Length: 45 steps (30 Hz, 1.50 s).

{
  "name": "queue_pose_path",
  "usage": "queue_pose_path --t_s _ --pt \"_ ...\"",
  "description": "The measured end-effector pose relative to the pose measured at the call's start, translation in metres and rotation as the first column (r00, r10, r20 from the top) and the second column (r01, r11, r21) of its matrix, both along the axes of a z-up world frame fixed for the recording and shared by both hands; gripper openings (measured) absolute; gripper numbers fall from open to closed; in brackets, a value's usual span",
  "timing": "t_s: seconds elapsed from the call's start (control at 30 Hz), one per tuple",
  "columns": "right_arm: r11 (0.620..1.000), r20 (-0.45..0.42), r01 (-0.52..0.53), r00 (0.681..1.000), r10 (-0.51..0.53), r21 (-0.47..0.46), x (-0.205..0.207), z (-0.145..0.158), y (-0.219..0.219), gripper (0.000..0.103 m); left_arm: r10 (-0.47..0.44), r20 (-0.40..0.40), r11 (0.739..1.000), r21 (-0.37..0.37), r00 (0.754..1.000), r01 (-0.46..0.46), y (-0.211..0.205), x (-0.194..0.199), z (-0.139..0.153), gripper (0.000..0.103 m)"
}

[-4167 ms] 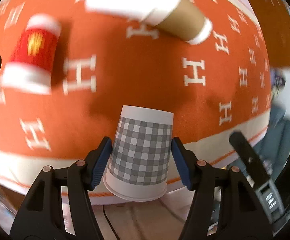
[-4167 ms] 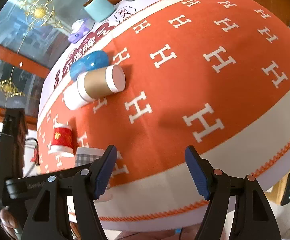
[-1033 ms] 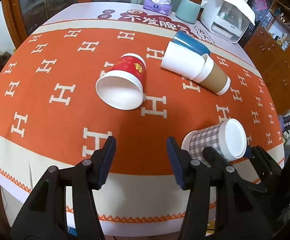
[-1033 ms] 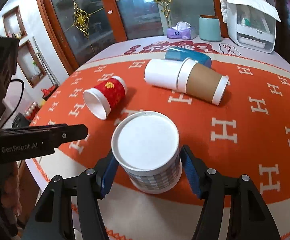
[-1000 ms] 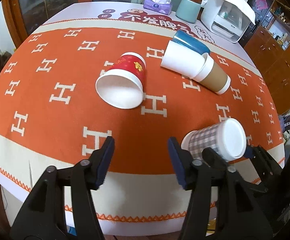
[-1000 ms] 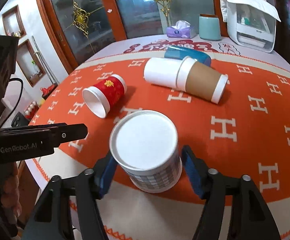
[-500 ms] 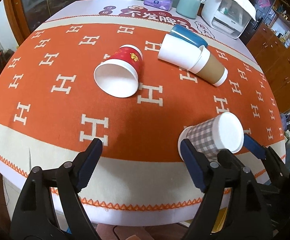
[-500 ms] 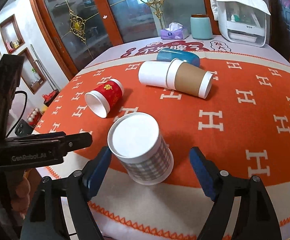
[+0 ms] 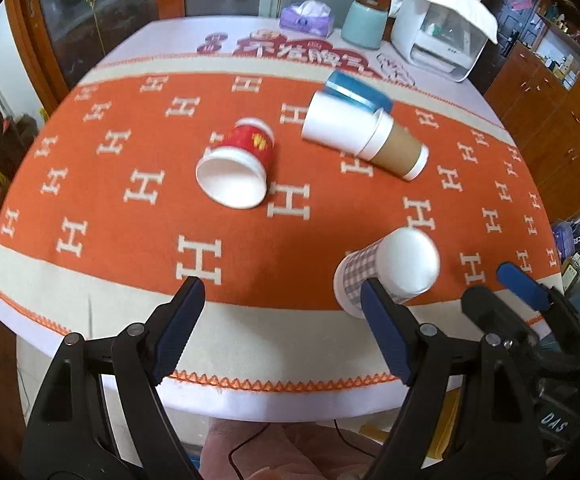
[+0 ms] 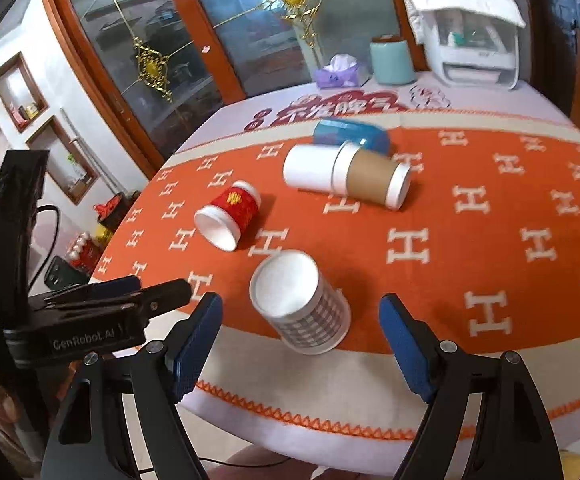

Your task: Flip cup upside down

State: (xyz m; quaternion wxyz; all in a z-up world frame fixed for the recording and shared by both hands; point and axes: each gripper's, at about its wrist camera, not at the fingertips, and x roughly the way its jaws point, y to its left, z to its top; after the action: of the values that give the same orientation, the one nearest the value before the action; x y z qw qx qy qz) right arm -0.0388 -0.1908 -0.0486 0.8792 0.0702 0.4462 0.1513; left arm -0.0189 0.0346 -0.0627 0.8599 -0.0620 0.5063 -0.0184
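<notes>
A grey checked paper cup (image 9: 386,268) stands upside down, white base up, near the front edge of the orange cloth; it also shows in the right wrist view (image 10: 302,308). My right gripper (image 10: 300,344) is open and empty, pulled back in front of the cup, not touching it. My left gripper (image 9: 278,328) is open and empty at the table's front edge, left of the cup.
A red paper cup (image 9: 238,168) lies on its side mid-table. A white cup, a brown cup (image 9: 394,148) and a blue one (image 9: 358,88) lie together behind. Tissue box (image 9: 308,20), teal canister (image 9: 364,24) and white appliance (image 9: 438,32) stand at the back.
The right gripper has let go of the checked cup and drawn back with its jaws wide. Both grippers have moved back from the table; the cup stays upside down.
</notes>
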Motion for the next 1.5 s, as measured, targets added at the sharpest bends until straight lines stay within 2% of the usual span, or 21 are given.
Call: queue_pose_path --t_s 0.17,0.33,0.57,1.0,1.5 --pt "0.999 0.003 0.029 1.0 -0.029 -0.045 -0.001 0.039 -0.005 0.081 -0.012 0.013 1.0 0.002 1.0 0.012 -0.011 -0.003 0.03 0.078" --pt "0.998 -0.026 0.052 0.998 -0.051 0.03 -0.002 0.074 -0.014 0.082 -0.019 0.064 0.999 0.036 0.998 0.017 -0.023 -0.01 0.059 0.078" --pt "0.996 0.029 0.091 0.995 -0.091 0.003 -0.015 0.105 -0.014 0.082 -0.014 0.112 0.997 0.072 0.994 0.006 -0.033 -0.019 0.08 0.078" --pt "0.993 0.048 0.115 0.992 -0.113 -0.029 -0.019 0.109 -0.015 0.084 -0.005 0.137 0.995 0.095 0.991 -0.008 -0.037 -0.022 0.084 0.078" --pt "0.993 0.03 0.118 0.993 -0.117 -0.028 -0.014 0.1 -0.018 0.084 0.005 0.115 0.995 0.103 0.993 -0.017 -0.037 -0.011 0.077 0.078"
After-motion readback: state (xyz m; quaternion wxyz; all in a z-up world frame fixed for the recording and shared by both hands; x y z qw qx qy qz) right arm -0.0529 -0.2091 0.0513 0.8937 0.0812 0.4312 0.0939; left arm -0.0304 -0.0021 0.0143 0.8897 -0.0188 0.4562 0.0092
